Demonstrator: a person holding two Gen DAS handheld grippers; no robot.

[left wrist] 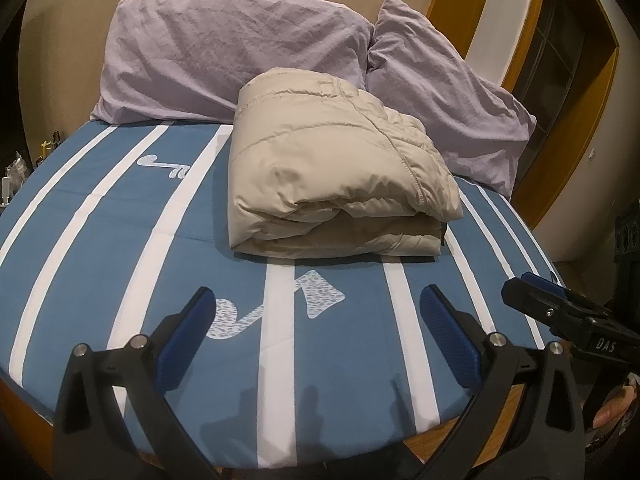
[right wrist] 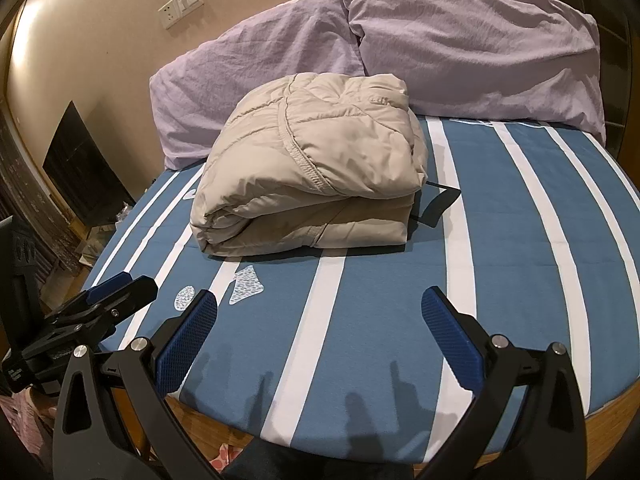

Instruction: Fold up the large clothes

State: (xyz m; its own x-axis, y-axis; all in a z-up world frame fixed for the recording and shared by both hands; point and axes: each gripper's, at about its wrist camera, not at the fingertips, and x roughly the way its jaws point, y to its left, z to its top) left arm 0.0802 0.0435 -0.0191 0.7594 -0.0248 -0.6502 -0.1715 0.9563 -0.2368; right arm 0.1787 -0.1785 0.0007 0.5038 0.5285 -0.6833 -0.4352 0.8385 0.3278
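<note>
Bedroom setting: a bed (left wrist: 100,216) with a blue sheet striped in white, set against a beige wall (right wrist: 100,60), with a socket plate (right wrist: 181,5) visible in the right wrist view. Two lilac pillows (left wrist: 224,52) lean at the head end, side by side and touching.

Item under inspection: a beige padded jacket (left wrist: 332,168), folded into a thick rectangular bundle. It lies on the sheet near the middle of the bed, its far edge against the pillows. Layers are stacked roughly evenly; the rounded fold faces the near left, and a stitched hem curves across the top face. Fabric is puffy and creased. A dark strap or tag (right wrist: 438,200) protrudes from beneath its right side.

Left claw (left wrist: 320,320): spread wide, blue pads apart, gripping nothing, positioned above the near edge of the bed, well short of the jacket.

Right claw (right wrist: 320,320): likewise spread wide and empty, above the near edge, apart from the jacket. Each claw appears at the margin of the other's view.
</note>
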